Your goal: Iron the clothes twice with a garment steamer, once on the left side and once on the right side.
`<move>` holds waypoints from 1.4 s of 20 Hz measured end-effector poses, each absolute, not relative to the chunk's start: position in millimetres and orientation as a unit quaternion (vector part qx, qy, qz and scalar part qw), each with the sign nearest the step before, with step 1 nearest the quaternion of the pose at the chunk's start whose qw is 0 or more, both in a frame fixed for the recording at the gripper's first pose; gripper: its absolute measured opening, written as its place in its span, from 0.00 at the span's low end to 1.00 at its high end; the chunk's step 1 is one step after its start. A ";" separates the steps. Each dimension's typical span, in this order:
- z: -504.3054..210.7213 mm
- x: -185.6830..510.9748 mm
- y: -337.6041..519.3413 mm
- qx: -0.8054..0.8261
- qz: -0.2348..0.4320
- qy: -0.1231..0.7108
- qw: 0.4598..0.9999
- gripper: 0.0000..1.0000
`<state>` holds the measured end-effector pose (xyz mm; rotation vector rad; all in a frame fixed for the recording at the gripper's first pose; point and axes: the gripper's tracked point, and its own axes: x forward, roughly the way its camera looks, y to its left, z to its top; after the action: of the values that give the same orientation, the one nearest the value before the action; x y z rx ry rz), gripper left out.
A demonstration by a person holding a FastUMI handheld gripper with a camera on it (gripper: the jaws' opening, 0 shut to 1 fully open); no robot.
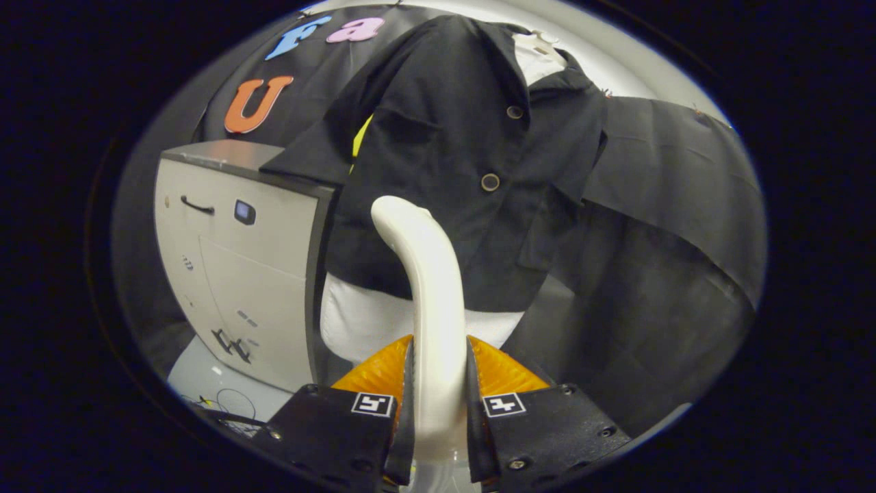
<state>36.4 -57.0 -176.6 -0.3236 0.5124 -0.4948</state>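
Observation:
A black buttoned short-sleeved shirt (472,171) hangs on a white form (363,322) in front of the booth wall. My gripper (438,363) is shut on the white handle of the garment steamer (428,294), both fingers pressing its sides. The steamer rises from between the fingers and curves forward, its rounded head reaching the shirt's lower left front, below the buttons. Whether the head touches the cloth I cannot tell.
A grey-white cabinet-like appliance (239,267) with a dark handle and a small screen stands left of the shirt. A light table surface (219,383) with thin cables lies below it. A loose black cloth (671,226) drapes to the right of the shirt.

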 end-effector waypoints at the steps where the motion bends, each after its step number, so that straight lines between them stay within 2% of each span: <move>1: -185.1 36.7 -57.6 -0.156 -0.241 0.260 0.922 0.34; 5: -209.4 22.7 -55.5 -0.123 -0.239 0.285 0.920 0.34; 7: -194.7 17.1 -57.6 -0.114 -0.239 0.276 0.924 0.34; 16: -41.3 1.9 -97.9 -0.063 -0.263 0.144 0.952 0.34; 23: 40.0 14.1 -130.3 -0.051 -0.230 0.058 0.970 0.34; 28: 101.2 28.5 -157.9 -0.046 -0.235 -0.014 0.971 0.34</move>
<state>28.5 -157.9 101.2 -0.0927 -0.0276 -0.4743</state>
